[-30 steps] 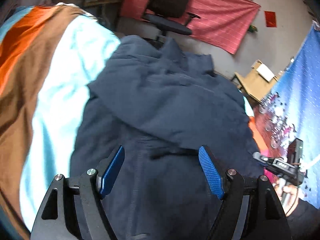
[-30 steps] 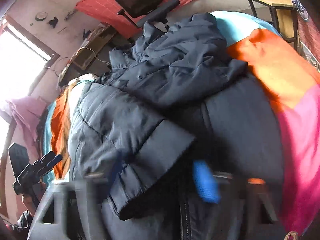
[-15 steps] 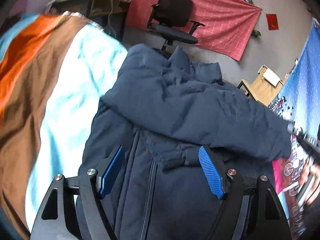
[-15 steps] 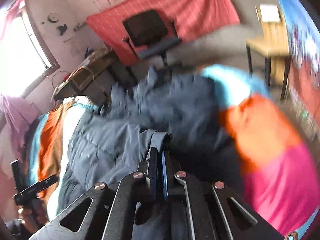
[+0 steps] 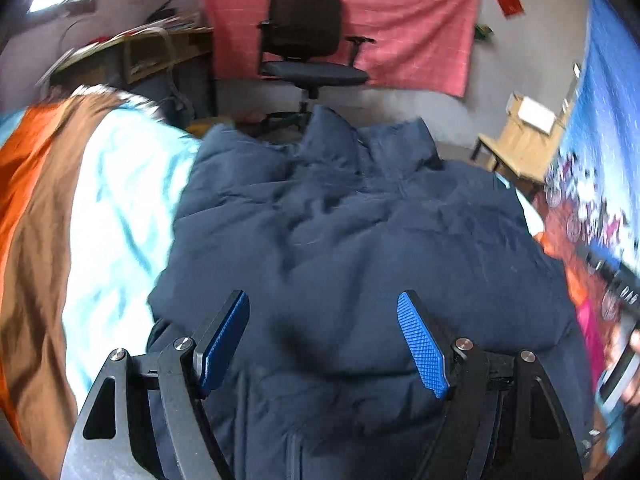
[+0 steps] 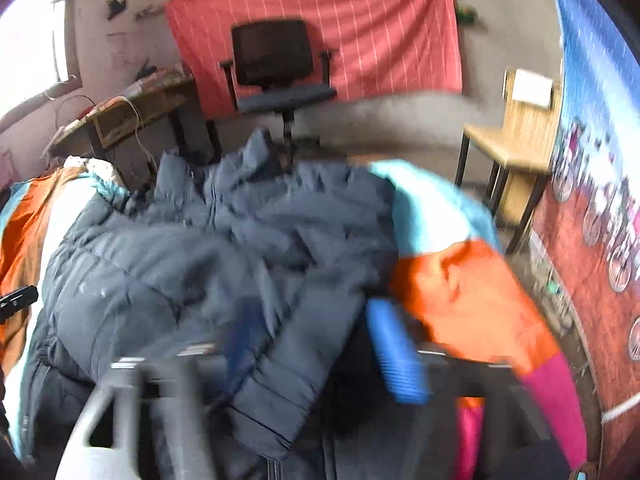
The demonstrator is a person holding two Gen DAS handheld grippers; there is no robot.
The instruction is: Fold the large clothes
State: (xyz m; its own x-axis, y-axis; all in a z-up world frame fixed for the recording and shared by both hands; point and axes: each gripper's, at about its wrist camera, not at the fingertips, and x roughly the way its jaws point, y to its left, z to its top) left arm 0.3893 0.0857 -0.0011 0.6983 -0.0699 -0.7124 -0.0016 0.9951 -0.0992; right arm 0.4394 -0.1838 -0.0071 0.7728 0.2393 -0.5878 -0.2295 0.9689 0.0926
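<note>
A dark navy puffer jacket (image 5: 340, 232) lies on the bed with both sleeves folded across its body, collar toward the far end. It also shows in the right wrist view (image 6: 200, 256), where a sleeve cuff (image 6: 280, 392) lies on top near the camera. My left gripper (image 5: 324, 340) is open and empty, hovering over the jacket's lower part. My right gripper (image 6: 320, 356) is open and blurred by motion, just above the sleeve cuff, holding nothing.
The bed cover has orange, brown, light blue and pink stripes (image 5: 80, 220). A black office chair (image 5: 308, 52) stands beyond the bed before a red cloth. A wooden table (image 6: 516, 148) stands at the right, a cluttered desk (image 6: 132, 108) at the left.
My right gripper carried the sleeve across the jacket while shut on it, then opened and let it drop. The left gripper stayed open and rose slightly, tilting up.
</note>
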